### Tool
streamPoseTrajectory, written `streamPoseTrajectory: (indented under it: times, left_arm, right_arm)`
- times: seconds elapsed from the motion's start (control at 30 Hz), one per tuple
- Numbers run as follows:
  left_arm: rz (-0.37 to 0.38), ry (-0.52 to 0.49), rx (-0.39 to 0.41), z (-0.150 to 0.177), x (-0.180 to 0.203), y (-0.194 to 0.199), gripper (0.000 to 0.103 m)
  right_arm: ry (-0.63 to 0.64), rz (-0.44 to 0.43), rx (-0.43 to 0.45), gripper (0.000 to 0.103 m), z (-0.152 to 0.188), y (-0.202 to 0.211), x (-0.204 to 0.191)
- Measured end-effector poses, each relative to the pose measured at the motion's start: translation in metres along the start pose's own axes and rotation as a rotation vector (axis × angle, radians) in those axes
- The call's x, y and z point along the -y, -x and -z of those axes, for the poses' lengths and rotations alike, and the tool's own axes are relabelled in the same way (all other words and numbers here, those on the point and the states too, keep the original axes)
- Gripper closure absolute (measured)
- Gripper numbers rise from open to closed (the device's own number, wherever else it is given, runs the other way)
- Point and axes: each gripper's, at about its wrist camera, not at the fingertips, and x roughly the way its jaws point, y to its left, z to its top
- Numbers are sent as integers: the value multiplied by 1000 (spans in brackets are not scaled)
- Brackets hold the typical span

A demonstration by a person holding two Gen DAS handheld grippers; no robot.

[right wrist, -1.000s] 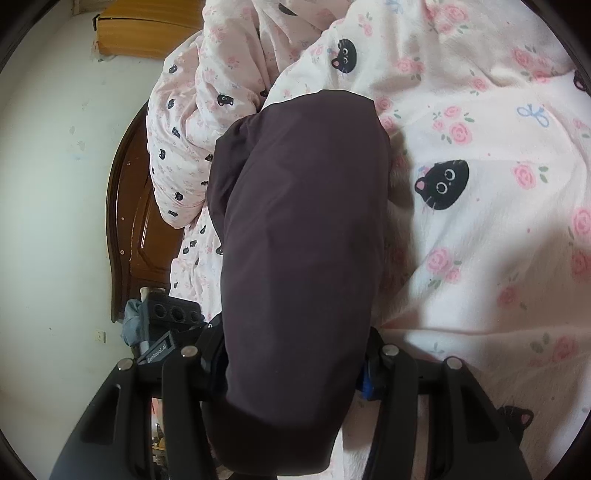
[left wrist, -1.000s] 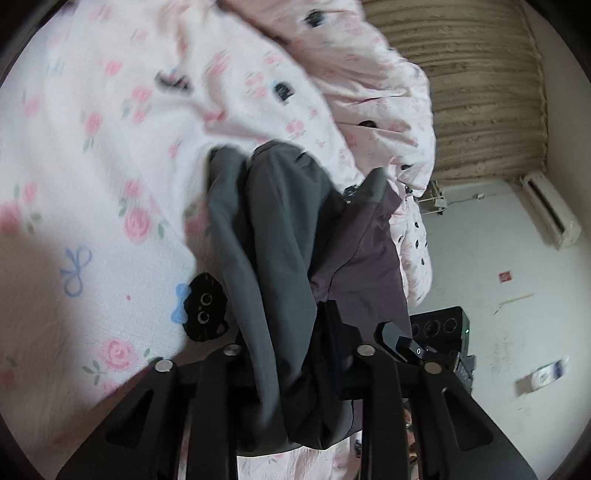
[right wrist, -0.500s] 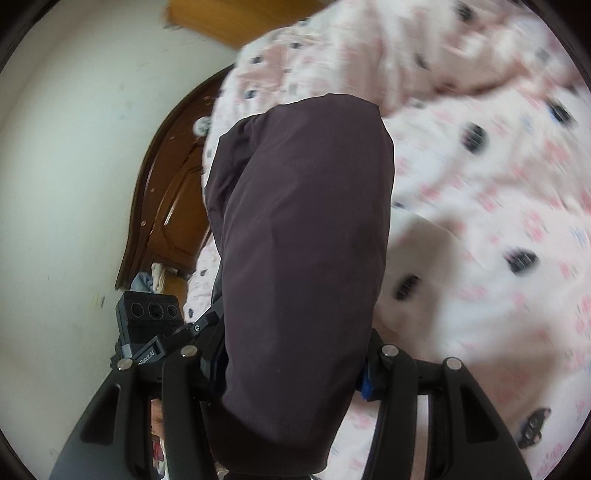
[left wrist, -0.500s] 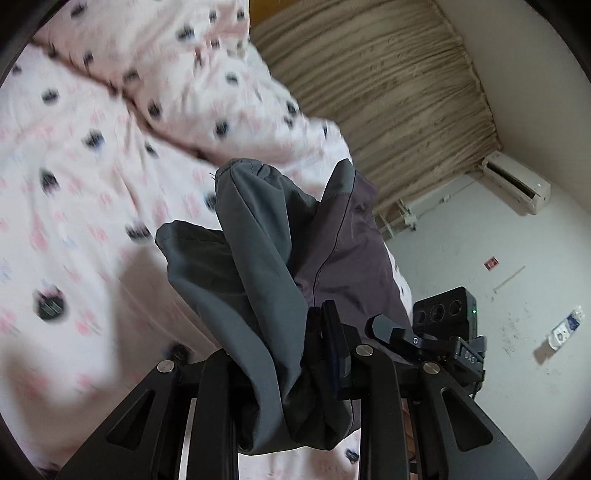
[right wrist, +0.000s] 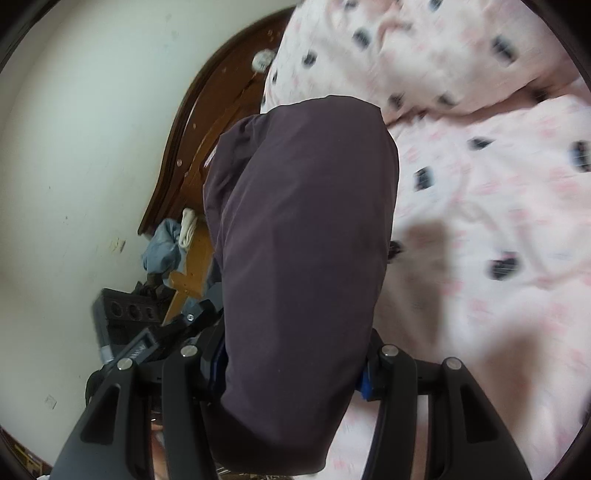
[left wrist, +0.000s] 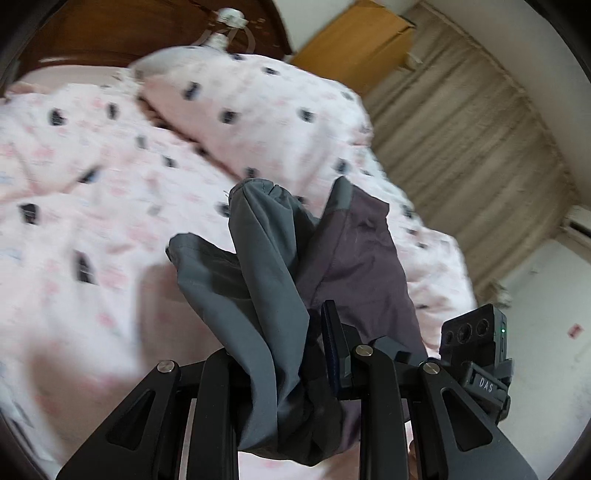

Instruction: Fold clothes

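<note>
- Dark purple-grey cloth fills the middle of both wrist views: it is the garment [right wrist: 303, 236], lifted above the bed and bunched between the fingers of both grippers.
- In the left wrist view the garment [left wrist: 280, 280] shows a grey side in loose folds and a purple side to the right of it, with a seam between them.
- The left gripper [left wrist: 295, 373] has its jaws closed narrow on the garment; the cloth hangs over them and hides the left finger's tip.
- The right gripper [right wrist: 295, 373] holds the same garment. Its jaws are set wider, and a thick roll of cloth fills the whole gap, so the pads are covered.
- Under the garment lies the pink bedding [left wrist: 92, 221] with dark small figures; it is blurred, so the pattern is not readable.
- A pillow [left wrist: 258, 110] in the same print lies at the head of the bed, against the dark wooden headboard [left wrist: 110, 33].
- In the right wrist view the headboard [right wrist: 221, 96] curves along a pale wall [right wrist: 74, 147], and beside it is a heap, perhaps blue cloth [right wrist: 164, 247].
- Beige curtains [left wrist: 472, 155] hang beyond the bed, with a wooden box [left wrist: 354, 48] near them.
</note>
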Motion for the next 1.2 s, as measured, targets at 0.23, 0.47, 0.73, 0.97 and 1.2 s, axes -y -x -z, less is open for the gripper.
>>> streamPoseTrajectory:
  times: [0.23,0.47,0.73,0.97,1.2]
  left_arm:
    - [-154,155,-191,16,-71,-41,82]
    - [-138,287,-204,34,-91,-28,70]
    - [-174,290,-144,31,-82,-2,70]
    - [-193,162,49,20,-45,38,70]
    - [-20,46,37,24,-1,33,69]
  right_arm:
    - [-23,111,-133,50,18,-79,35]
    - [-19,156,-165,44,38,-82,47]
    - [56,263,-176,31,34,-57,33]
    - [157,337,-13,31,14,0,7]
    - [195,325,-32,56,-4,-31,-12]
